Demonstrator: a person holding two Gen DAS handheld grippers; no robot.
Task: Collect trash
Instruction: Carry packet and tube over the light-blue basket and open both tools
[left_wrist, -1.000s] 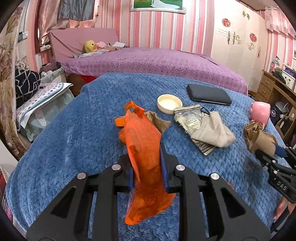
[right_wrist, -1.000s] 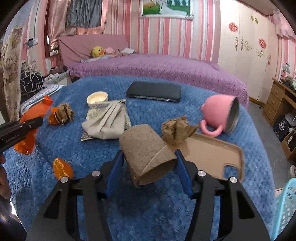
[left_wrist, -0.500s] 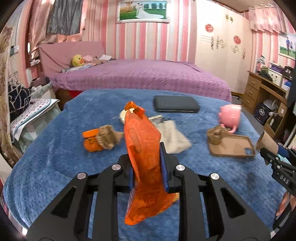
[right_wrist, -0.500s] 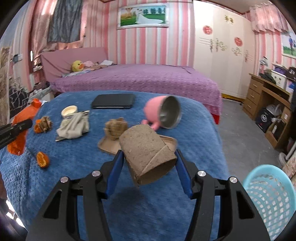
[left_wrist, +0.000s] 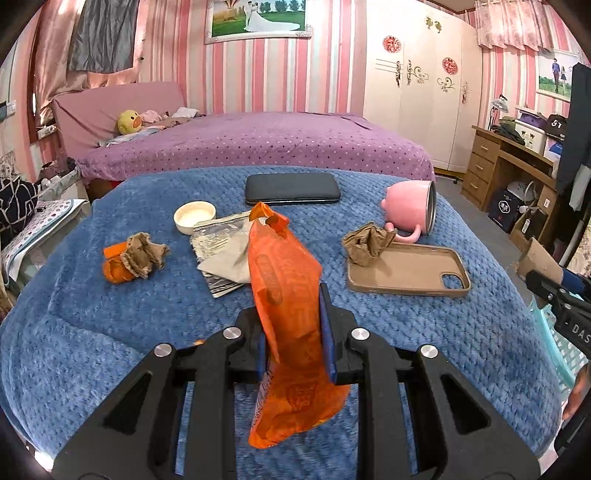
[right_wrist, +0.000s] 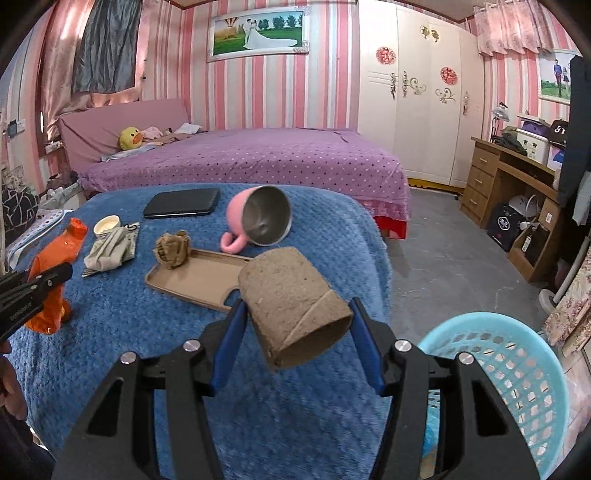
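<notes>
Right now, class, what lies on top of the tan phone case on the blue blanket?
A crumpled brown paper wad sits on one end of the tan phone case; the rest of its tray is bare. The pink mug lies tipped beside it. What is under the wad is hidden.

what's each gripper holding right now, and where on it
The left gripper pinches an orange wrapper about mid-length, its ends sticking out above and below. The right gripper clamps a cardboard tube across its sides, near the open end.

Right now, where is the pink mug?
The pink mug lies on its side on the blue blanket, right of the black phone and just behind the tan phone case.
</notes>
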